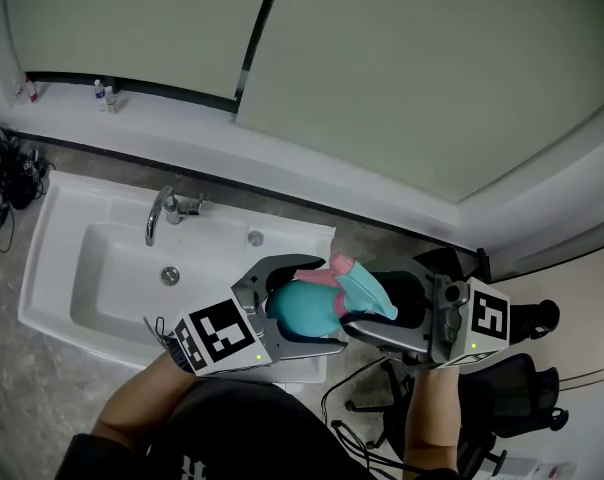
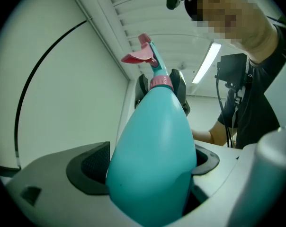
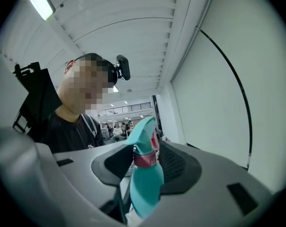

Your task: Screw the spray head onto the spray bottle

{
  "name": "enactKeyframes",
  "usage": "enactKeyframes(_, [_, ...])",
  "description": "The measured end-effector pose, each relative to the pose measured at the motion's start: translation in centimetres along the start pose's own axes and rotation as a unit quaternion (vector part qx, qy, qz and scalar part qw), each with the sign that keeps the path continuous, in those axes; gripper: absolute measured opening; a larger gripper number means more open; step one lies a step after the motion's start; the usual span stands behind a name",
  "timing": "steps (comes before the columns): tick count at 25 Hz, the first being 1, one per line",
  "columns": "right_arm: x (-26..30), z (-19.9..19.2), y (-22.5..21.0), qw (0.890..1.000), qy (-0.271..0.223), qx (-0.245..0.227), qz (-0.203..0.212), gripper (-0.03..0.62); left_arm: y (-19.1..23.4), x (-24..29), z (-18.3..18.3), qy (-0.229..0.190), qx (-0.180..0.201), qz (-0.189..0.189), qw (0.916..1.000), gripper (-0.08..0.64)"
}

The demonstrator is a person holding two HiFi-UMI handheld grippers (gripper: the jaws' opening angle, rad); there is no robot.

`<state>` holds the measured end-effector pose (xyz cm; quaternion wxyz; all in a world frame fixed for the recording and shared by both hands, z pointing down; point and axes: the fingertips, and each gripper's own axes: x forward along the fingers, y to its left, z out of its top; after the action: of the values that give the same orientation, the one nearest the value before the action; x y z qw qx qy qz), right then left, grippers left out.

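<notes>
In the head view a teal spray bottle lies sideways in the air above the counter edge. My left gripper is shut on its body. The spray head, teal with a pink trigger and a pink collar, sits on the bottle's neck and points right. My right gripper is shut on it. In the left gripper view the bottle fills the space between the jaws, with the collar and trigger beyond. In the right gripper view the dark pads flank the collar.
A white sink with a chrome faucet lies to the left, below the grippers. Small bottles stand on the far ledge. A black office chair and cables are at the lower right. The person's arms come up from the bottom.
</notes>
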<state>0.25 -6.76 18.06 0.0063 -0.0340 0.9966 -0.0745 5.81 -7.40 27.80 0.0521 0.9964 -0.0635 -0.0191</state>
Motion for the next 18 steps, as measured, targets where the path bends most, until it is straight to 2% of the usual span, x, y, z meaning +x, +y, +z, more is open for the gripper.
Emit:
enactKeyframes(2, [0.2, 0.3, 0.1, 1.0, -0.01, 0.001, 0.002, 0.144, 0.0, 0.0, 0.0, 0.002, 0.0, 0.003, 1.0, 0.471])
enactKeyframes(4, [0.3, 0.3, -0.2, 1.0, -0.015, -0.005, -0.013, 0.144, 0.4, -0.1, 0.0, 0.004, 0.002, 0.018, 0.9998, 0.471])
enactKeyframes(10, [-0.3, -0.5, -2.0, 0.993, -0.01, -0.032, -0.115, 0.143, 2.8, -0.2, -0.2, 0.005, 0.024, 0.099, 0.9947, 0.471])
enactKeyframes(15, [-0.4, -0.9, -3.4, 0.975, -0.015, -0.039, -0.219, 0.143, 4.3, -0.5, -0.5, 0.0, 0.028, 0.163, 0.9863, 0.471])
enactKeyframes(18, [-0.8, -1.5, -4.9, 0.957, -0.009, -0.022, -0.289, 0.143, 5.8, -0.8, -1.2, 0.022, 0.049, 0.215, 0.9752, 0.469])
